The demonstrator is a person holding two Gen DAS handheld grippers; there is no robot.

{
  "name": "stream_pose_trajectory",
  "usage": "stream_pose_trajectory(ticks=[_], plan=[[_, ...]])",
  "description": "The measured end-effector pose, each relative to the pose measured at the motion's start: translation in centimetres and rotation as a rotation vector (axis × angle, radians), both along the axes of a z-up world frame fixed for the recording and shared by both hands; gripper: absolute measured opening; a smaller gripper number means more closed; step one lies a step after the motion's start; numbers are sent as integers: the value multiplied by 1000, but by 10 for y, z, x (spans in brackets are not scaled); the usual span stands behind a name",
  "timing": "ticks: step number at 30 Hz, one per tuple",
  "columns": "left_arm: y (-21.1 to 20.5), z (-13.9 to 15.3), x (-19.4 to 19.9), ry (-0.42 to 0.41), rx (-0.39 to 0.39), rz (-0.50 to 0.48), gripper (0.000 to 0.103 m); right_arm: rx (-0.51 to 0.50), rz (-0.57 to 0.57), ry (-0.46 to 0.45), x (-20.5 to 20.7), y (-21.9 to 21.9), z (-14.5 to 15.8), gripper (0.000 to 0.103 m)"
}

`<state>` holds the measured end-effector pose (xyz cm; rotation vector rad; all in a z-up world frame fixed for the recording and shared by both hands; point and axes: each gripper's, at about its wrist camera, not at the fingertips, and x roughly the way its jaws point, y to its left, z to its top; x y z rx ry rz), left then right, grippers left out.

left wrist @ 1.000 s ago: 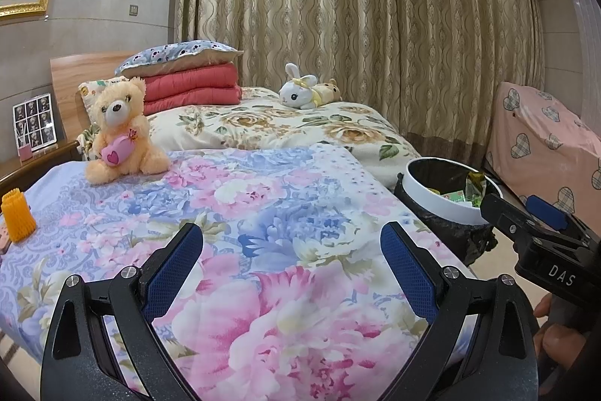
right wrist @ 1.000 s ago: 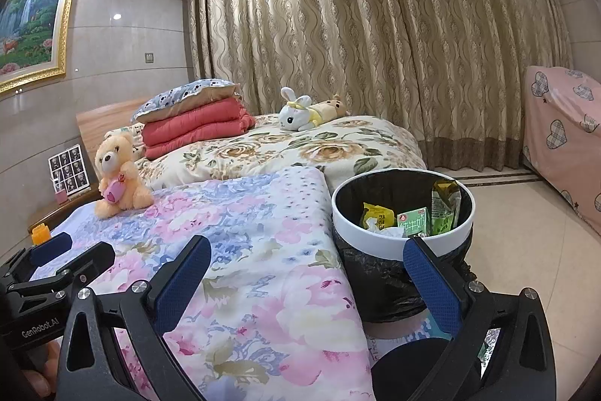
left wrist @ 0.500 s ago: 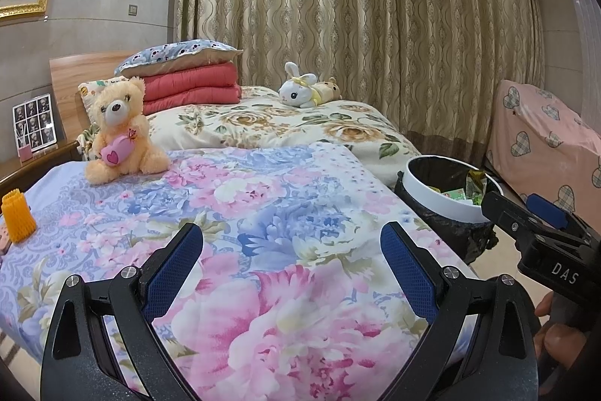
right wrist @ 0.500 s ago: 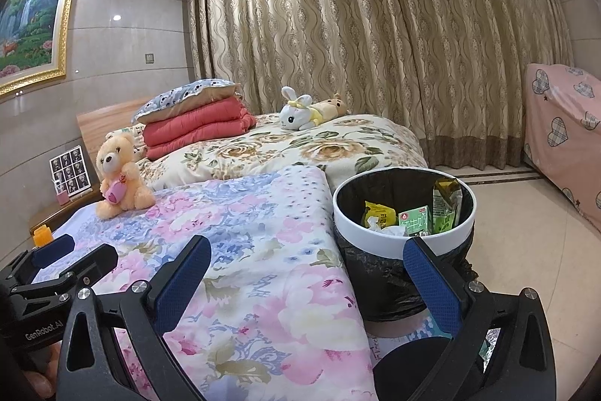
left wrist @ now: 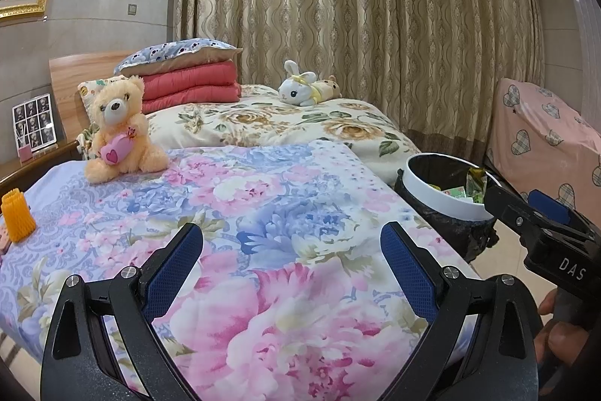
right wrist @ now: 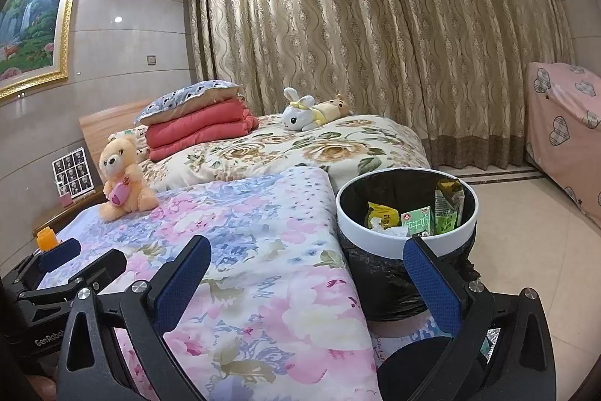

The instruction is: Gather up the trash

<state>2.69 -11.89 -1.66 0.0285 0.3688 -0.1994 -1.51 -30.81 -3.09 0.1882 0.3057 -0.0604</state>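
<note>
A round bin with a white rim (right wrist: 394,247) and black liner stands on the floor beside the bed, also in the left wrist view (left wrist: 432,190). It holds a green milk carton (right wrist: 417,221), a yellow wrapper (right wrist: 383,213), a green packet (right wrist: 447,203) and crumpled tissue. My left gripper (left wrist: 291,250) is open and empty above the floral quilt (left wrist: 244,213). My right gripper (right wrist: 306,267) is open and empty, its right finger in front of the bin. An orange ridged object (left wrist: 17,215) sits at the quilt's left edge.
A teddy bear (left wrist: 116,132) sits on the quilt. Folded red blankets and a pillow (left wrist: 188,81) and a plush rabbit (left wrist: 300,93) lie on the far bed. A pink heart-print cover (left wrist: 544,145) drapes furniture at right. Tiled floor (right wrist: 526,213) lies beyond the bin.
</note>
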Motion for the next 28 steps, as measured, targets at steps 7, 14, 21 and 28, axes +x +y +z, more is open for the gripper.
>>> stream_pose_trajectory(ticks=[7, 14, 21, 28], plan=[[1, -1, 2, 7, 1, -2, 98, 8, 0, 5, 0, 0, -1, 103], [2, -3, 3, 12, 2, 1, 98, 13, 5, 7, 1, 1, -1, 103], [4, -7, 7, 24, 1, 4, 98, 18, 12, 13, 4, 3, -2, 103], [8, -9, 14, 42, -8, 12, 98, 25, 21, 28, 10, 5, -4, 103]])
